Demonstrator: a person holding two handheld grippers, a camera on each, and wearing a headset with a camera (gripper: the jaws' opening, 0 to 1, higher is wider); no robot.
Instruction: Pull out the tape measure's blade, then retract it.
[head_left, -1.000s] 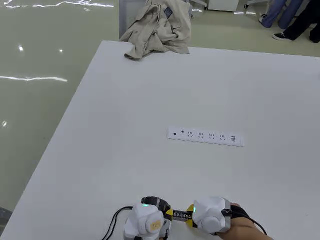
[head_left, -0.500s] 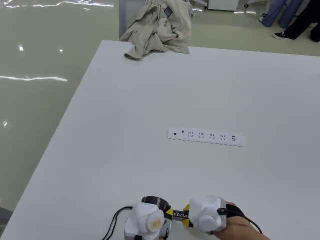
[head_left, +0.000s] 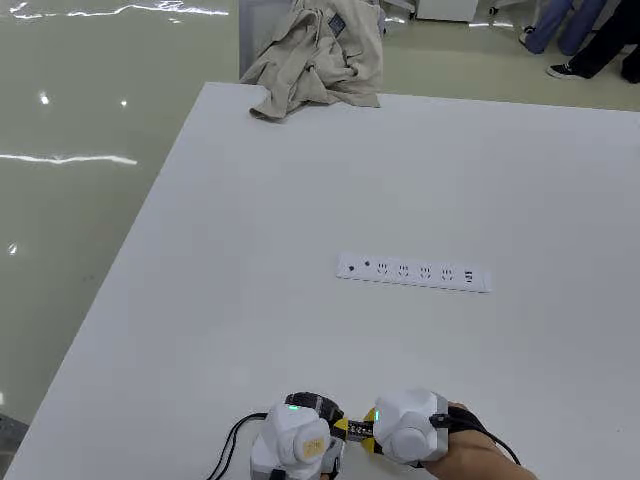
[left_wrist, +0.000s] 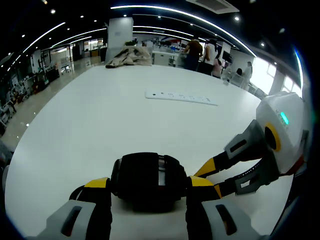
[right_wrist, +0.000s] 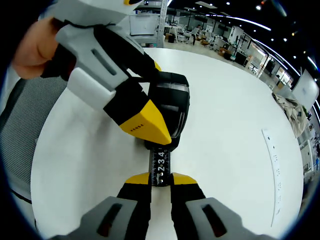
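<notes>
Right hand-held gripper (right_wrist: 161, 180), pinched shut on the blade (right_wrist: 161, 162), sits closer to the tape measure (left_wrist: 147, 172) than a second ago, which the left hand-held gripper (left_wrist: 148, 184) clamps on the worktop (head_left: 300, 200) well nearer me than the power strip (head_left: 413, 272), so looks like retraction's underway.

Your white desk (head_left: 250, 250) carries a white power strip (head_left: 413, 272) lying flat near its middle, well apart from the crumpled beige jacket (head_left: 318, 52) heaped at its far left corner. Beyond the far right edge, people's legs (head_left: 555, 25) stand on the glossy floor (head_left: 90, 150).
</notes>
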